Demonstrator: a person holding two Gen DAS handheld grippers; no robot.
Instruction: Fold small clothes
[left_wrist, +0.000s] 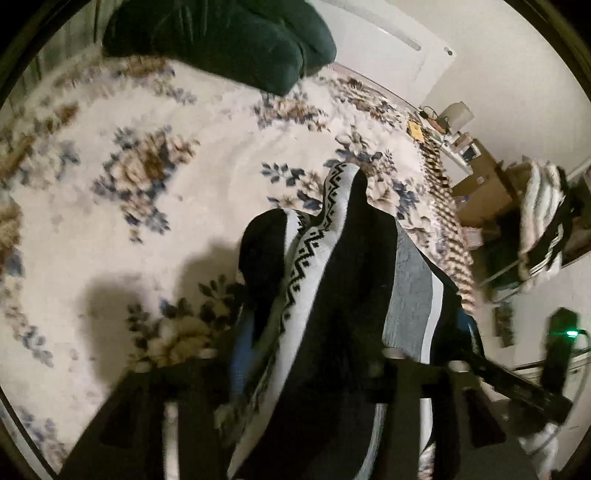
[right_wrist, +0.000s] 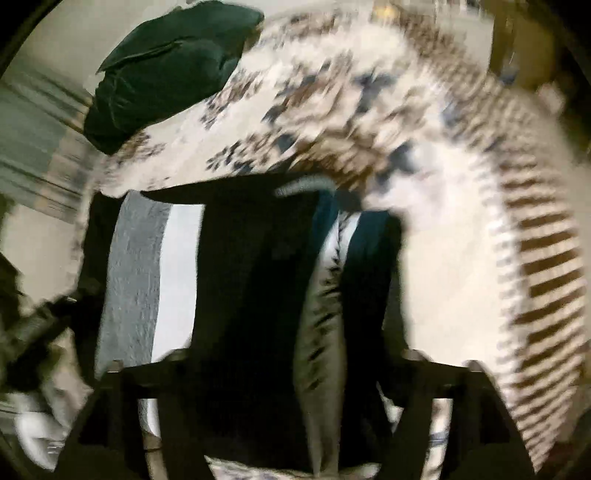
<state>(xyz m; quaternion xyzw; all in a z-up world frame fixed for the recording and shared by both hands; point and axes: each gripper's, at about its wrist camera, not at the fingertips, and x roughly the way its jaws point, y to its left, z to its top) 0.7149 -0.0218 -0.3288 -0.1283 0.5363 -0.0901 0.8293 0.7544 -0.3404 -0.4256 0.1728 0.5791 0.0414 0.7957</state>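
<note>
A small black garment (left_wrist: 347, 295) with a white zigzag band and grey and white stripes lies on the floral bedspread (left_wrist: 110, 155). It rests between the spread fingers of my left gripper (left_wrist: 354, 343), which is open; a blue pad (left_wrist: 240, 350) shows at the cloth's left edge. In the blurred right wrist view the same garment (right_wrist: 251, 280) lies under and between the wide-set fingers of my right gripper (right_wrist: 295, 358), also open. The right gripper's black body (left_wrist: 524, 391) shows low at the right of the left wrist view.
A dark green pillow (left_wrist: 221, 40) lies at the head of the bed, also seen as the pillow (right_wrist: 166, 70). Beyond the bed's striped edge (left_wrist: 450, 236) stand cardboard boxes (left_wrist: 480, 184) and a pile of striped cloth (left_wrist: 543, 221).
</note>
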